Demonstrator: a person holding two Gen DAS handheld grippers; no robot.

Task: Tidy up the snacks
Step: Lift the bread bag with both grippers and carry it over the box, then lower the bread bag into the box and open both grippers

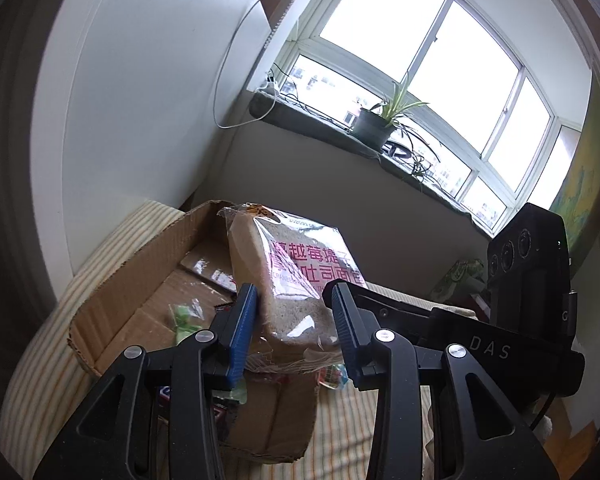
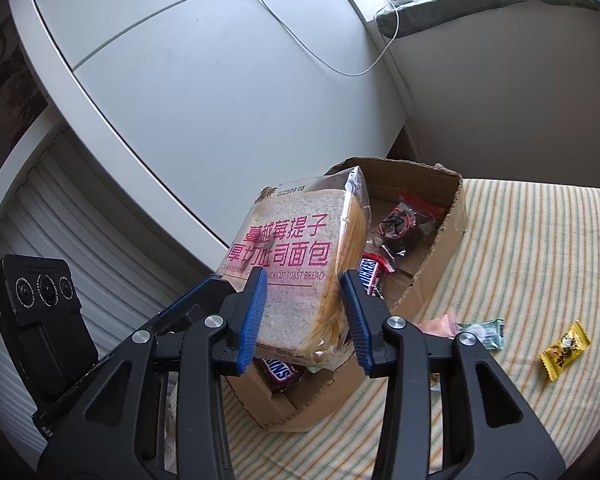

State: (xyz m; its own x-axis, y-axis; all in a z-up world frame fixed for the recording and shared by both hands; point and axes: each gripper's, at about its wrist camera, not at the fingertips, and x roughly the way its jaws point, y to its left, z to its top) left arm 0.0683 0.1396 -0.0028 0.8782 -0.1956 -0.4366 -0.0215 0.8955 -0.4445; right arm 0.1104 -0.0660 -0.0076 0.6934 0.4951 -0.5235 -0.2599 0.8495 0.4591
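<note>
A clear bag of sliced toast bread with pink lettering hangs upright over an open cardboard box. My left gripper is shut on the bag's lower part, its blue pads pressing on both sides. My right gripper is shut on the same bag from the other side. Each gripper's black body shows beside the bag in the other's view. The box holds Snickers bars, a dark red packet and a green candy.
The box sits on a striped cloth. Loose candies lie on the cloth to its right: yellow, green, pink. A white wardrobe stands behind, and a windowsill holds a potted plant.
</note>
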